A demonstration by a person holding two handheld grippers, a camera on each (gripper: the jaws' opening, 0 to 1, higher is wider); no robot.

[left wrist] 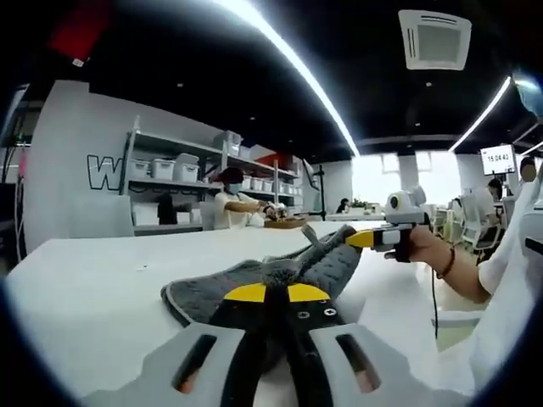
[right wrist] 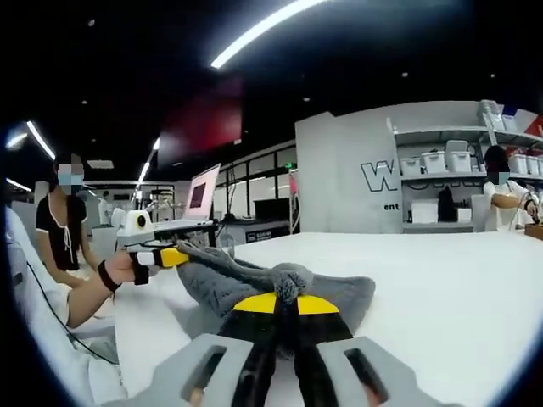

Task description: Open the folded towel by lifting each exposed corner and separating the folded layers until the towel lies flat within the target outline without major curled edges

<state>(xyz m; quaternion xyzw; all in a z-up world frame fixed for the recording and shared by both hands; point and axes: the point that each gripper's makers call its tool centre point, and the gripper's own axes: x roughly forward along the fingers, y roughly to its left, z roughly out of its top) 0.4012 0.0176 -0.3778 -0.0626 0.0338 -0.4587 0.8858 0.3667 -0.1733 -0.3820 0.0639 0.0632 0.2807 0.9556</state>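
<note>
A grey towel [left wrist: 333, 267] lies bunched on the white table [left wrist: 93, 280]. In the left gripper view my left gripper [left wrist: 276, 292], with yellow tips, is shut on a gathered fold at the towel's near edge. My right gripper [left wrist: 373, 239] comes in from the right, held by a hand [left wrist: 417, 248], and pinches the towel's far corner just above the table. In the right gripper view my right gripper [right wrist: 285, 303] is shut on a puckered corner of the towel [right wrist: 222, 280]. The left gripper [right wrist: 166, 256] grips the opposite end there.
The white table [right wrist: 441, 288] stretches wide around the towel. Shelves with white bins [left wrist: 170, 170] stand behind, with a seated person [left wrist: 231, 203] at a far bench. Another person [right wrist: 61, 229] stands beside a raised screen [right wrist: 202, 193]. The table's edge runs near the holder's sleeve [left wrist: 509, 280].
</note>
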